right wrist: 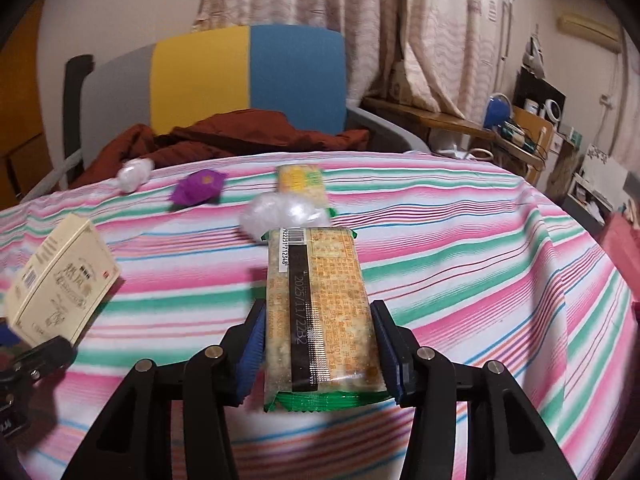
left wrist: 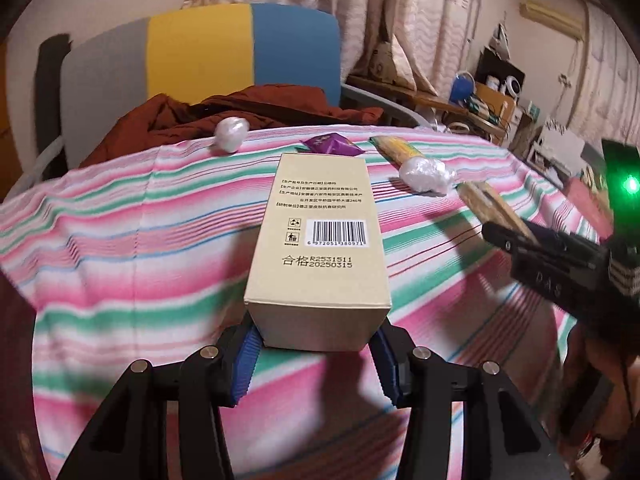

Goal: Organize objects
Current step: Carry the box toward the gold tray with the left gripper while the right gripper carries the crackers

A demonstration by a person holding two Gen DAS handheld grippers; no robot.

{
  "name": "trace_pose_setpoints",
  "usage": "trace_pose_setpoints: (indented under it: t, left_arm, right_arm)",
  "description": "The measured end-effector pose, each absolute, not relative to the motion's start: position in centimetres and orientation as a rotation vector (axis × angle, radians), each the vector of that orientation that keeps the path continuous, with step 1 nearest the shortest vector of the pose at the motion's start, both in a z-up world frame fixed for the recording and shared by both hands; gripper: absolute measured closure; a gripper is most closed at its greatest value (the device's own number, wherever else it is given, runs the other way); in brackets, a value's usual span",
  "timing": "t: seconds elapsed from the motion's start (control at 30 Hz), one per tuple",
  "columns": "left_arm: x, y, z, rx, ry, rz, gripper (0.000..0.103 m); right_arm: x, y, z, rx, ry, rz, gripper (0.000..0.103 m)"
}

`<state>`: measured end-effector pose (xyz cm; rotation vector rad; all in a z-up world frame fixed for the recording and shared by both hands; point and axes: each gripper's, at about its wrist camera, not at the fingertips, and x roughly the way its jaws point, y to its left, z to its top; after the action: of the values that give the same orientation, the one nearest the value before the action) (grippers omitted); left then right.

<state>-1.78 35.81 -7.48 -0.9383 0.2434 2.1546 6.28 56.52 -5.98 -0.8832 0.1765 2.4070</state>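
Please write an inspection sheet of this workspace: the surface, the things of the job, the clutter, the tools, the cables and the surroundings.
Surface: striped cloth covers the table.
Job's things: beige box in the left tool; cracker pack in the right tool; second cracker pack, purple packet and two white plastic balls lie on the cloth.
Clutter: nothing seen.
Tools: left tool shut on the box; right tool shut on the pack.
Cables: wires on the side desk.
Surroundings: chair with a red jacket, curtains.
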Motion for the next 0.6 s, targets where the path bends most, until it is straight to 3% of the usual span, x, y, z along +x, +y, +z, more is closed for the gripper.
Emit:
trace_pose_setpoints:
  t: [0.2,0.6]
  left_arm:
    - [-1.4,33.1,-7.5,-0.969,0.15,2.144,0.052]
    - [1.5,26.6,-6.6,-0.985,0.047,2.126,0.052]
  right_arm:
    - [7.3,52.9,-5.5,-0.909,0.181,2.476,0.052]
    - [9.6,46.4,-7.0,-0.988,0.456,2.544,0.052]
